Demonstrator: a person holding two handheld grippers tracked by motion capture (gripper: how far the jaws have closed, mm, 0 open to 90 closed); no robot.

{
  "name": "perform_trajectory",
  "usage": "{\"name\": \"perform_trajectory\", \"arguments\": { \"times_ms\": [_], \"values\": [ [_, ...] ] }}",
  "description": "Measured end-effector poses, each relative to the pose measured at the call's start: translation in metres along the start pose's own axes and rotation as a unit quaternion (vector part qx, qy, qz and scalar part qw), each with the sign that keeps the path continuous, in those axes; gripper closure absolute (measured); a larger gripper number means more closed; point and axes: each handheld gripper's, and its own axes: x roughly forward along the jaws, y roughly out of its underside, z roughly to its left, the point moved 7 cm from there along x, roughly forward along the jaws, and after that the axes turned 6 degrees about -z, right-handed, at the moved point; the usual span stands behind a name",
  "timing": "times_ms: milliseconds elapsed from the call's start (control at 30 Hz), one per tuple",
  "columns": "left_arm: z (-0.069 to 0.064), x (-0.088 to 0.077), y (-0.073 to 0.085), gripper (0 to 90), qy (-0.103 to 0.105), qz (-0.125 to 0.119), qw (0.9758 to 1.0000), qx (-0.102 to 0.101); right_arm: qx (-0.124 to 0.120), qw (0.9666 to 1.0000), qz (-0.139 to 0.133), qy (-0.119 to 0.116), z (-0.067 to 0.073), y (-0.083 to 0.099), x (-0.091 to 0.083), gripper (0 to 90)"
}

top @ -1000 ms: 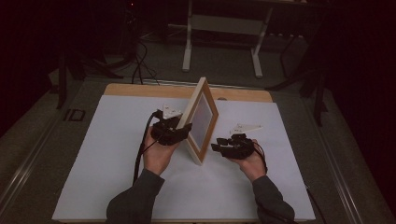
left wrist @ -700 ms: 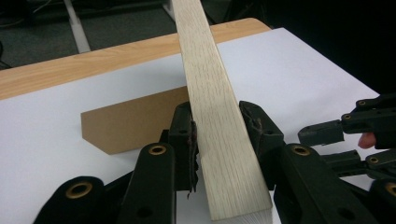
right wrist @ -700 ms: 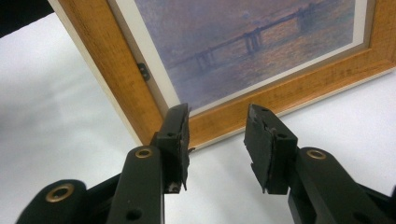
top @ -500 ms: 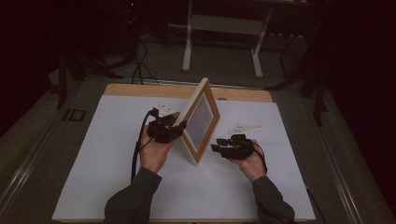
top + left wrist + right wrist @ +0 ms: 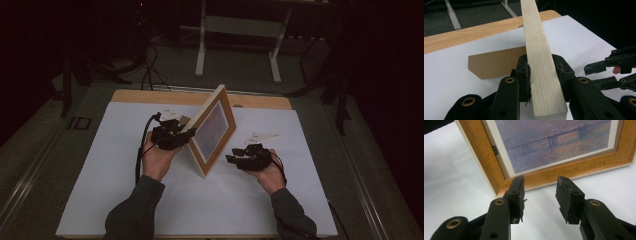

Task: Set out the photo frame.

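A wooden picture frame [image 5: 212, 131] with a purplish bridge print stands on edge on the white mat, leaning to the left. My left gripper [image 5: 186, 136] is shut on its pale side edge [image 5: 541, 62]; the jaws have just been closing and both pads press the wood. The left gripper view also has the brown back stand [image 5: 494, 62] lying behind the frame. My right gripper [image 5: 235, 155] sits on the mat facing the frame's front. In its own view the right gripper [image 5: 540, 185] is open, nothing between the jaws, a little short of the lower frame rail [image 5: 564, 170].
The white mat [image 5: 100, 190] covers a wooden table whose far edge [image 5: 150, 96] is bare. Beyond the table stands a metal stand [image 5: 237, 25] on a dark floor with cables. The right gripper [image 5: 596, 73] lies low to the right of the frame.
The left jaws have closed onto the frame's edge and that hand has shifted slightly left. The frame's near corner swung left with it. The right hand has stayed put.
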Motion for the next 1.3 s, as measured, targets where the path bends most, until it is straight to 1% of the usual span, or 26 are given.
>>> {"name": "perform_trajectory", "arguments": {
  "times_ms": [133, 233, 267, 300, 433, 467, 500, 533, 600, 700, 767, 800, 833, 867, 900, 933, 967, 1033, 1067, 1133, 1167, 1200, 1233, 1300],
  "values": [
    [0.003, -0.001, 0.000, 70.5, 0.015, 0.006, 0.9999, 0.005, -0.002, 1.0000, -0.003, 0.002, -0.001, -0.002, -0.001, 57.5],
    [0.006, -0.002, 0.000, 70.5, 0.026, 0.005, 0.9996, 0.008, -0.004, 1.0000, -0.005, 0.004, -0.003, -0.003, -0.003, 57.5],
    [0.008, -0.003, 0.000, 70.6, 0.036, 0.005, 0.9993, 0.009, -0.002, 1.0000, -0.005, 0.005, -0.003, -0.003, -0.004, 57.5],
    [0.008, -0.003, 0.000, 70.6, 0.036, 0.005, 0.9993, 0.009, -0.003, 1.0000, -0.007, 0.006, -0.004, -0.004, -0.005, 57.5],
    [0.011, -0.005, 0.000, 70.9, 0.062, 0.003, 0.9980, 0.008, -0.004, 0.9999, -0.009, 0.010, -0.006, -0.006, -0.008, 57.4],
    [0.011, -0.005, 0.000, 71.0, 0.062, 0.003, 0.9980, 0.008, -0.004, 0.9999, -0.009, 0.010, -0.006, -0.006, -0.008, 57.4],
    [0.012, -0.005, 0.000, 71.0, 0.073, 0.000, 0.9973, 0.005, -0.004, 0.9999, -0.011, 0.011, -0.006, -0.006, -0.008, 57.4],
    [0.013, -0.005, 0.001, 71.1, 0.079, 0.000, 0.9968, 0.003, -0.003, 0.9999, -0.012, 0.012, -0.006, -0.007, -0.010, 57.3],
    [0.014, -0.004, 0.001, 71.3, 0.090, -0.004, 0.9959, -0.001, -0.006, 0.9998, -0.014, 0.013, -0.007, -0.008, -0.011, 56.9],
    [0.014, -0.003, 0.001, 71.4, 0.103, -0.005, 0.9947, 0.000, -0.010, 0.9997, -0.015, 0.019, -0.009, -0.010, -0.012, 56.1],
    [0.014, -0.003, 0.001, 71.5, 0.116, -0.006, 0.9932, 0.001, -0.018, 0.9993, -0.012, 0.029, -0.011, -0.011, -0.013, 56.1],
    [0.014, -0.002, 0.000, 71.6, 0.126, -0.007, 0.9921, 0.001, -0.020, 0.9992, -0.011, 0.032, -0.011, -0.012, -0.014, 56.1],
    [0.014, -0.002, 0.000, 71.7, 0.132, -0.008, 0.9913, -0.001, -0.025, 0.9990, -0.009, 0.035, -0.012, -0.013, -0.015, 56.1],
    [0.014, -0.001, 0.000, 71.8, 0.139, -0.009, 0.9903, -0.006, -0.035, 0.9985, -0.007, 0.041, -0.012, -0.014, -0.016, 56.1],
    [0.015, 0.000, 0.000, 71.8, 0.145, -0.009, 0.9894, -0.008, -0.035, 0.9985, -0.007, 0.041, -0.012, -0.014, -0.016, 56.1],
    [0.016, 0.000, 0.001, 71.9, 0.150, -0.009, 0.9886, -0.008, -0.046, 0.9977, -0.001, 0.050, -0.013, -0.015, -0.017, 56.0],
    [0.016, 0.000, 0.001, 71.9, 0.153, -0.009, 0.9882, -0.009, -0.046, 0.9977, -0.001, 0.050, -0.013, -0.015, -0.017, 56.0],
    [0.017, 0.000, 0.000, 71.9, 0.157, -0.008, 0.9875, -0.008, -0.052, 0.9969, 0.003, 0.059, -0.015, -0.017, -0.018, 55.4],
    [0.017, 0.001, 0.000, 71.9, 0.159, -0.007, 0.9872, -0.007, -0.052, 0.9963, 0.000, 0.068, -0.018, -0.020, -0.019, 54.8],
    [0.017, 0.001, 0.000, 71.9, 0.166, -0.005, 0.9861, -0.007, -0.051, 0.9962, -0.002, 0.072, -0.020, -0.021, -0.020, 54.4],
    [0.017, 0.001, 0.000, 71.9, 0.170, -0.005, 0.9855, -0.005, -0.048, 0.9960, -0.004, 0.075, -0.022, -0.023, -0.021, 53.9],
    [0.017, 0.001, 0.000, 72.0, 0.174, -0.004, 0.9847, -0.005, -0.042, 0.9957, -0.008, 0.083, -0.027, -0.027, -0.022, 53.2],
    [0.016, 0.001, 0.000, 72.0, 0.179, -0.004, 0.9839, -0.003, -0.042, 0.9957, -0.008, 0.083, -0.027, -0.027, -0.022, 53.2],
    [0.014, 0.001, 0.000, 72.0, 0.185, -0.003, 0.9828, 0.001, -0.037, 0.9951, -0.010, 0.091, -0.033, -0.030, -0.023, 52.9]
  ]
}}
